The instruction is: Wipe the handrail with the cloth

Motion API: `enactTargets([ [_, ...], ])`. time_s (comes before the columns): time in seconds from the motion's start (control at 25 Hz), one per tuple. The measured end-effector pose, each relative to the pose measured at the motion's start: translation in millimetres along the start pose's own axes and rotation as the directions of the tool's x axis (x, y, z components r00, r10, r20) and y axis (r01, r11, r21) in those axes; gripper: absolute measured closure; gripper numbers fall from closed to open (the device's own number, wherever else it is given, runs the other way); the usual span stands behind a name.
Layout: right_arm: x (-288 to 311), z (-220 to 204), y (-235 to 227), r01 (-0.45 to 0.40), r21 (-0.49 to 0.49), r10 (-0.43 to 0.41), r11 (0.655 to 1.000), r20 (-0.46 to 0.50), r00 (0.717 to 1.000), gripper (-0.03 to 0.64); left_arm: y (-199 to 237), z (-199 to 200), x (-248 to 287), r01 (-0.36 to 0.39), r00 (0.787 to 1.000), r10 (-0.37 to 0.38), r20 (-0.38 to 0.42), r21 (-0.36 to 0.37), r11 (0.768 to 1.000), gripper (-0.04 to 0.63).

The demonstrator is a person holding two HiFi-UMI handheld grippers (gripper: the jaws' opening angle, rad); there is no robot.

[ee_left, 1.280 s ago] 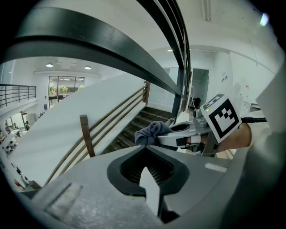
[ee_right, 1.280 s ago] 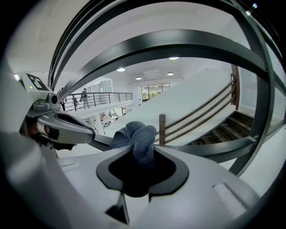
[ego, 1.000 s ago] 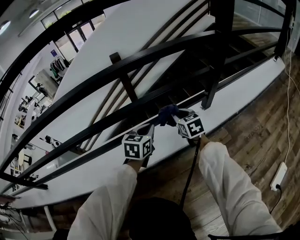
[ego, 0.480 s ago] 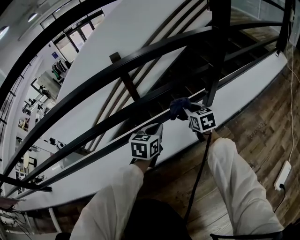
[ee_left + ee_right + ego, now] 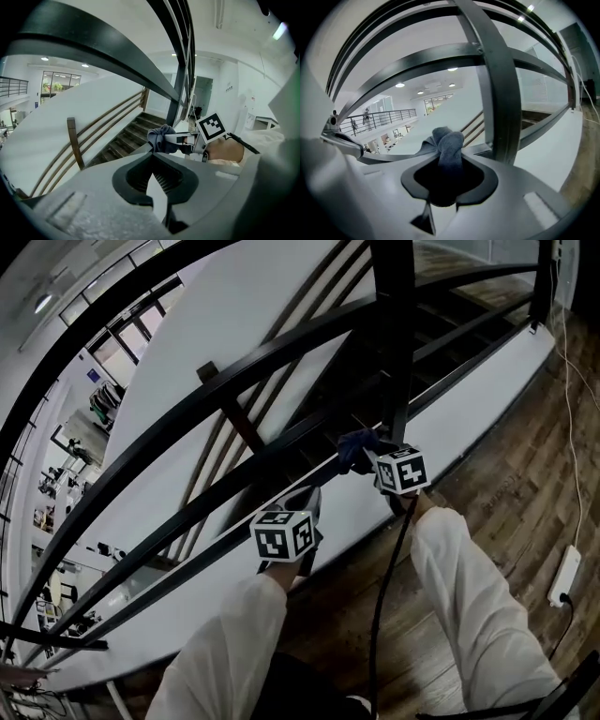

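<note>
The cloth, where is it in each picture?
Head view: cloth is right of middle, just left of the black post's lower end.
Left gripper view: near the middle, at the lower end of the post.
Right gripper view: in the middle, pinched in the jaws, left of the post.
Shared landmark: the black upright post next to the cloth.
</note>
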State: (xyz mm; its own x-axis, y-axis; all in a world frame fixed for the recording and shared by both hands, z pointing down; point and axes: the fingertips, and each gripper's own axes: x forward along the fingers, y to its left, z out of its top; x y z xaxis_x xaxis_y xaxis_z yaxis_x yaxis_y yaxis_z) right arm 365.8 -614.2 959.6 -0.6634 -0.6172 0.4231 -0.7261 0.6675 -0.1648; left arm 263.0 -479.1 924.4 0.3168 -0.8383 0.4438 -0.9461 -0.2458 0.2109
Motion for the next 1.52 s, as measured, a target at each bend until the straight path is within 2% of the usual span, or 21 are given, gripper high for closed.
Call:
enactTargets([
  [0.2,-7.3,-8.9,-49.4,0.102,-0.015,-0.103,0.995,-0.038,0.994,0.526,-10.8,-1.1,13.1,0.009,1.000,-0.009,0.013,-0.008,1.000,0.597],
  [0.36,-17.4,-25.2,-84.1,0.159,0.064,-0.156,0.985,-0.046,0.987,0.526,-23.7,-4.1,19.6,0.031,0.999,-0.031,0.035,-0.024,0.999,0.597],
  [0.56,-14.7,-19.7,-86.6,0.179,0.095,-0.179,0.979,-0.010,0.984,0.526,-16.9,-11.9,12.4,0.044,0.999,-0.045,0.013,0.008,0.999,0.597],
  [0.8,-23.2,-29.0,-74.6,0.229,0.118,-0.230,0.966,-0.001,0.973,0.526,15.7,-7.5,-20.2,0.010,0.998,-0.007,0.058,-0.061,0.998,0.597],
  [0.88,-30.0,-30.6,-58.6,0.224,0.131,-0.229,0.966,0.025,0.973,0.528,25.1,-5.5,-35.7,0.016,0.997,-0.012,0.070,-0.055,0.998,0.597],
  [0.96,-33.0,-21.2,-31.9,0.183,0.107,-0.190,0.977,0.057,0.980,0.526,33.4,-6.9,-53.8,0.020,0.996,-0.016,0.092,-0.042,0.999,0.597],
  [1.16,-51.5,-9.6,75.3,0.127,-0.002,-0.126,0.992,0.121,0.985,0.526,60.3,-28.9,-121.3,0.042,0.992,-0.043,0.116,0.011,0.999,0.597],
  [1.32,-74.9,-17.0,151.5,0.142,0.007,-0.142,0.990,0.145,0.979,0.528,80.5,-42.4,-184.0,0.061,0.985,-0.053,0.163,-0.041,0.997,0.597],
  [1.52,-114.7,-10.4,257.3,0.116,-0.031,-0.112,0.993,0.102,0.988,0.528,93.6,-36.8,-277.5,0.069,0.978,-0.060,0.200,-0.038,0.997,0.597],
])
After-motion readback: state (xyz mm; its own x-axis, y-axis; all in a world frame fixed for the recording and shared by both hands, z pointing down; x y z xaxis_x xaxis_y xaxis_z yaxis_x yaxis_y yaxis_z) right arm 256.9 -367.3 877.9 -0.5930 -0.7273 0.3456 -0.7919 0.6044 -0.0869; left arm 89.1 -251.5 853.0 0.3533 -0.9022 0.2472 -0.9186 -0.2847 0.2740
